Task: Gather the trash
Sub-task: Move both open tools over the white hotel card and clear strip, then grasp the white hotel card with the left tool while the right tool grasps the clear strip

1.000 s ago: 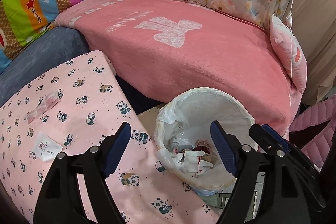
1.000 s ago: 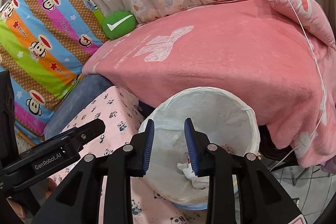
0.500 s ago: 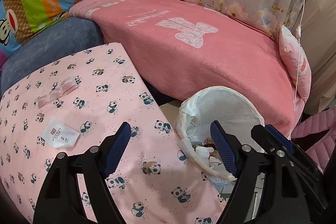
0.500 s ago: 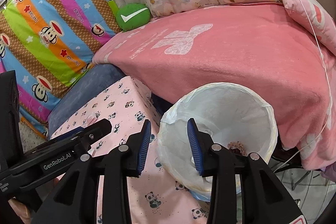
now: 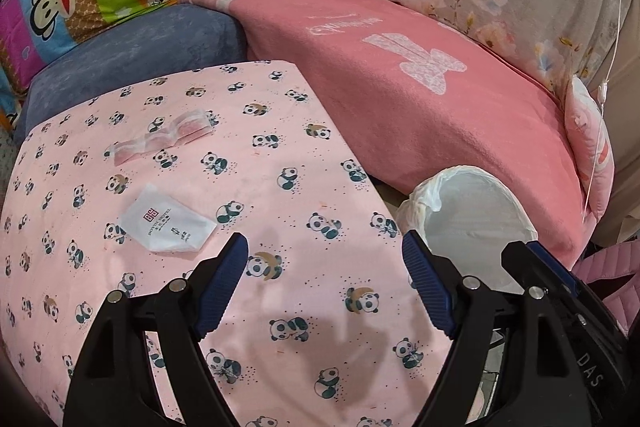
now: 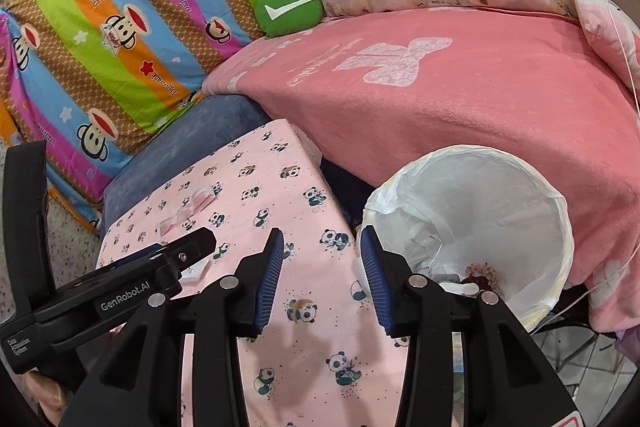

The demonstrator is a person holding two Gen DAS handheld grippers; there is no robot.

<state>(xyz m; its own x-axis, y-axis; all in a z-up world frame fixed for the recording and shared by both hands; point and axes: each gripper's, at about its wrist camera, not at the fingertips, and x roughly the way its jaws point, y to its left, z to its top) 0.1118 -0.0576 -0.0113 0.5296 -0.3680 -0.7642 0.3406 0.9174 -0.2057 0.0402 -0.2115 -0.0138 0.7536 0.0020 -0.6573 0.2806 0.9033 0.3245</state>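
A: Pink cloth with pandas (image 5: 304, 131) covers the surface in the left wrist view. Above it the left gripper (image 5: 325, 271) hangs with its jaws spread wide and nothing between them. The white sachet (image 5: 168, 225) lies flat on the cloth, just beside the left finger. The clear wrapper (image 5: 164, 141) lies on the far side of the sachet. The trash bin (image 5: 480, 223) with its white liner stands off the right edge of the cloth.

B: And the right wrist view?

A: The right gripper (image 6: 322, 267) is also parted and holds nothing, over the cloth edge next to the bin (image 6: 532, 227). Some trash is already at the bottom of the bin. The left gripper body (image 6: 132, 287) covers most of the sachet (image 6: 196, 271); the wrapper (image 6: 188, 211) shows beyond it.

B: How to take the sachet well?

A: I think the left gripper should turn toward it, come down low, and close on one raised edge. It is thin, so a flat pinch may catch the cloth too. Then carry it over the bin before opening.
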